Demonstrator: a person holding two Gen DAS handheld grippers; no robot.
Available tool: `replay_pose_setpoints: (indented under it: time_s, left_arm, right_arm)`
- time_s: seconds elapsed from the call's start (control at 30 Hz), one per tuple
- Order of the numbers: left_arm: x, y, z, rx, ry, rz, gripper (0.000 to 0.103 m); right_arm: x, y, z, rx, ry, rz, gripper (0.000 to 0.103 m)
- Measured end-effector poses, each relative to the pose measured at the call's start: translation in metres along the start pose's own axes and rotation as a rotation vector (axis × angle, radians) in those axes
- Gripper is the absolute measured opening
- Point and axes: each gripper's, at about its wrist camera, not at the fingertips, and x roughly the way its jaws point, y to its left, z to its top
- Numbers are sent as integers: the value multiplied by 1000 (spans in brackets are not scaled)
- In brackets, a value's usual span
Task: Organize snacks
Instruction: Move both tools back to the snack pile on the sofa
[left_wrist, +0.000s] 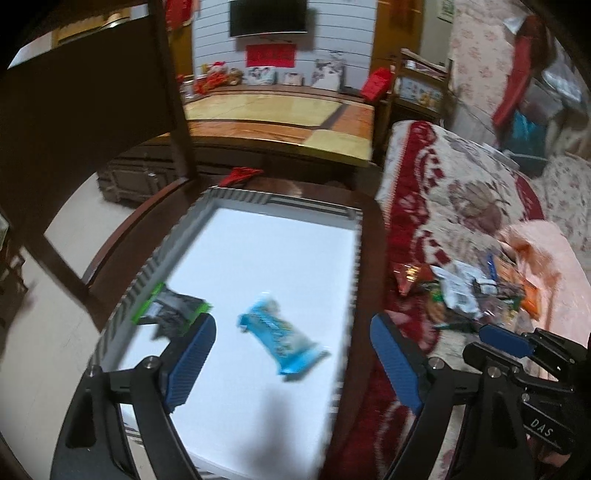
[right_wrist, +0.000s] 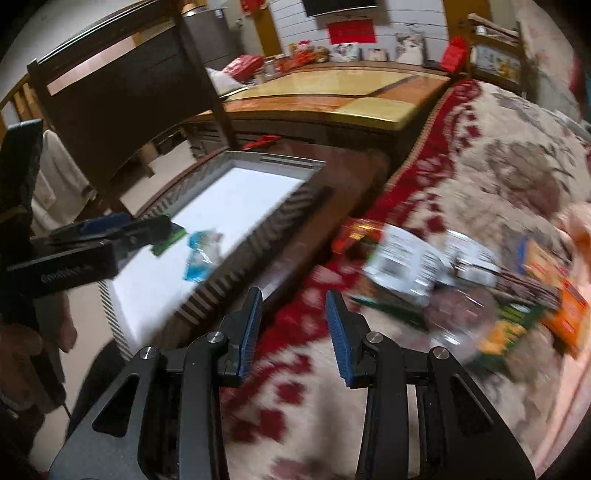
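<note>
A white tray (left_wrist: 192, 221) with a grey ribbed rim lies on a dark wooden stool. In it lie a blue snack packet (left_wrist: 282, 341) and a black and green packet (left_wrist: 170, 314). My left gripper (left_wrist: 291, 339) is open wide above the tray, the blue packet between its fingers and below them, not held. A pile of snack packets (right_wrist: 461, 280) lies on the red and cream blanket to the right. My right gripper (right_wrist: 293, 306) is open and empty above the blanket, left of the pile. The tray (right_wrist: 295, 206) and blue packet (right_wrist: 201, 254) also show in the right wrist view.
A dark wooden chair (left_wrist: 74, 122) stands left of the tray. A low table with a yellow and orange top (left_wrist: 280, 122) stands behind it. The right gripper (left_wrist: 517, 343) shows at the lower right of the left wrist view, the left gripper (right_wrist: 110, 230) at the left of the right.
</note>
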Motion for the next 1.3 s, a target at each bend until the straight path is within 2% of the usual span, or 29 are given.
replay_pose_setpoints:
  time_s: [0.3, 0.57, 0.63, 0.67, 0.7, 1.1, 1.3]
  left_arm:
    - [8, -54, -7, 70, 48, -90, 89]
    - [23, -91, 3, 101, 90, -134, 89]
    - [28, -99, 7, 106, 97, -143, 89]
    - [31, -105, 10, 109, 101, -148, 89]
    - [35, -109, 12, 113, 104, -151, 90]
    - [87, -170, 31, 181, 221, -174, 90]
    - [103, -191, 30, 264, 263, -135, 90]
  right_arm:
    - [-35, -56, -38, 87, -6, -86, 35]
    - [-52, -87, -55, 157, -22, -114, 35]
    - [-55, -91, -57, 162, -25, -122, 39]
    - [-56, -93, -57, 165, -27, -124, 47]
    - [-57, -96, -59, 171, -34, -126, 50]
    - [-62, -125, -65, 237, -43, -122, 50]
    - [-65, -133, -63, 252, -57, -119, 50]
